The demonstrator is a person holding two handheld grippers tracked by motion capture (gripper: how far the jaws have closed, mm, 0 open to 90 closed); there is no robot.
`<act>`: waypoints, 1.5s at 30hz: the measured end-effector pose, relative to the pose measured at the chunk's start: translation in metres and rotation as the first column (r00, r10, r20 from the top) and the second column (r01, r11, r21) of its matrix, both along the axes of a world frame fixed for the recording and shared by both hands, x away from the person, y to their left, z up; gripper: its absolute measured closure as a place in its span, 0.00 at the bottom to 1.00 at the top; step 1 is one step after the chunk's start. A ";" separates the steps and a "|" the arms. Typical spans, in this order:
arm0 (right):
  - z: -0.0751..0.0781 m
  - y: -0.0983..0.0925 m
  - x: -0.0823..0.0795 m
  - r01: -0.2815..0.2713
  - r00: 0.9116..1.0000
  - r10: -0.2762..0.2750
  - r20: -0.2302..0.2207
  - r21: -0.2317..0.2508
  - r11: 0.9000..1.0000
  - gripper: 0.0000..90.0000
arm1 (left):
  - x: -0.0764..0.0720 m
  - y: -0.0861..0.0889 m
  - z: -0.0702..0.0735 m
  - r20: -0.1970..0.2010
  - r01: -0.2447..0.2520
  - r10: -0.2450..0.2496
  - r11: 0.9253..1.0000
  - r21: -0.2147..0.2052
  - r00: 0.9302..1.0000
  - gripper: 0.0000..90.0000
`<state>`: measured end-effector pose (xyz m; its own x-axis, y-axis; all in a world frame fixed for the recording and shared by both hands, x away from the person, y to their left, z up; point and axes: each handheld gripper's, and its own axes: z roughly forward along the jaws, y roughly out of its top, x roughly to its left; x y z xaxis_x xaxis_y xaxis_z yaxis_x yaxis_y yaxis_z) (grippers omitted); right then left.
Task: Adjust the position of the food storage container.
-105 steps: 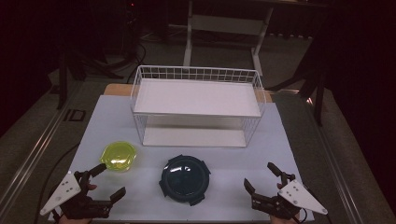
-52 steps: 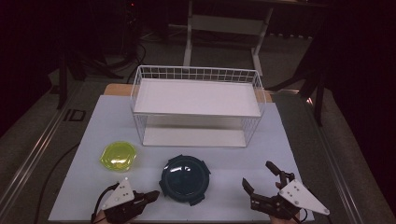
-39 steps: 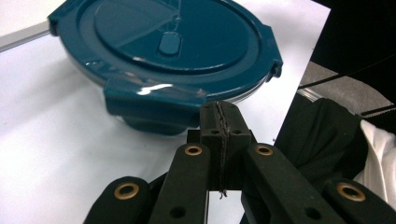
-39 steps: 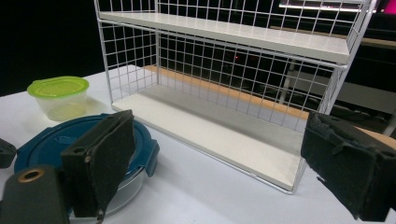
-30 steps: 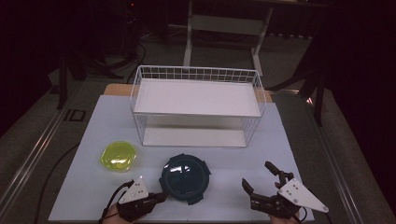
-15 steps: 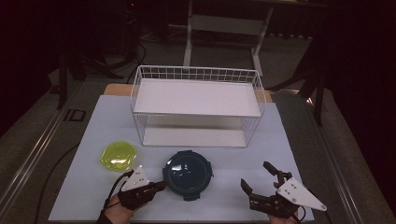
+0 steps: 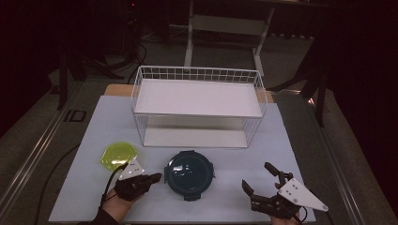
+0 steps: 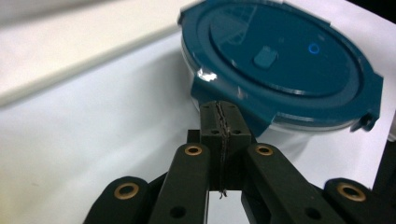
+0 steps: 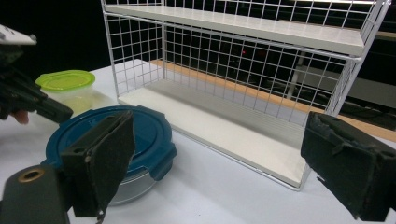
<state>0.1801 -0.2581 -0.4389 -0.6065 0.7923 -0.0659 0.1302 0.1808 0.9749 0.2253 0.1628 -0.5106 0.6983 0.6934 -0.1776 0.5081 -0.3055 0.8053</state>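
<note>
Slid rightward across the white table mat [image 7: 300,140] since the earlier frames: left gripper [image 7: 157,177], jaws pressed fully together with nothing between, tips now touching the rim tab of the round dark-blue-lidded container [image 7: 190,173], which sits in front of the white wire shelf rack [image 7: 197,96], beside the small yellow-green-lidded tub [image 7: 118,154]. Best nudged low and square on the tab, slowly, to avoid spinning it. Held level and pointing right; right gripper [image 7: 260,183] parked wide open, well apart.
</note>
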 end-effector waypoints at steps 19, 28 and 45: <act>-0.003 0.004 0.001 -0.029 0.999 0.029 -0.014 -0.022 0.999 0.11 | 0.015 -0.026 0.002 -0.019 0.016 -0.015 1.000 0.012 1.000 0.99; -0.004 0.004 0.003 -0.037 0.999 0.036 -0.025 -0.026 0.999 0.11 | 0.023 -0.048 0.001 -0.018 0.035 -0.035 0.999 0.007 0.999 0.99; -0.005 0.004 0.005 -0.045 0.999 0.044 -0.032 -0.027 0.999 0.11 | 0.026 -0.066 0.001 -0.015 0.080 -0.080 0.997 0.003 0.997 0.98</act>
